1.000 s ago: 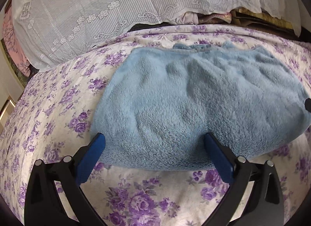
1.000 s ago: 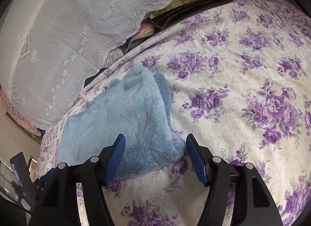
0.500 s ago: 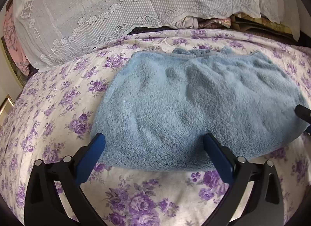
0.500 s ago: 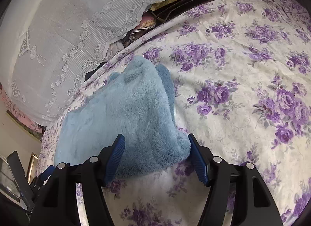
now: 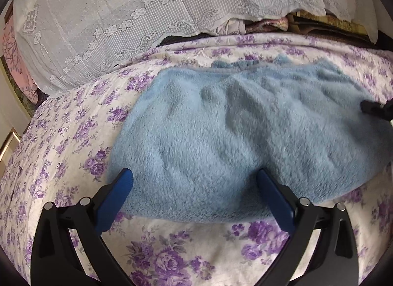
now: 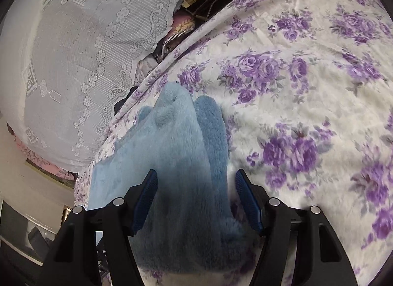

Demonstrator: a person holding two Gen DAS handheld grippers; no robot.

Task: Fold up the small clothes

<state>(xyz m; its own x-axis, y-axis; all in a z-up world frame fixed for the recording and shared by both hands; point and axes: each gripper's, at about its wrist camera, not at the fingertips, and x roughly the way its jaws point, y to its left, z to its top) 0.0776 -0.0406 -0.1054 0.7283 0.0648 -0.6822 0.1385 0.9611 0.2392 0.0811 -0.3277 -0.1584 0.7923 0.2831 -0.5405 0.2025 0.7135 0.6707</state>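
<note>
A fluffy blue garment (image 5: 240, 138) lies lengthwise along the bed's (image 5: 73, 138) far edge. Left gripper (image 5: 196, 187) released; right gripper (image 6: 195, 187) closing around its end, not yet pressing.

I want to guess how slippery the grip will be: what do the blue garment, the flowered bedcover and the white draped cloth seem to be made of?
Blue garment: looks like plush fleece, matte, with a thick fuzzy pile that dents softly. Flowered bedcover: seems a thin woven cotton-like sheet, flat and lightly creased, with printed purple roses. White draped cloth: lace, sheer, with openwork flower patterns.
</note>
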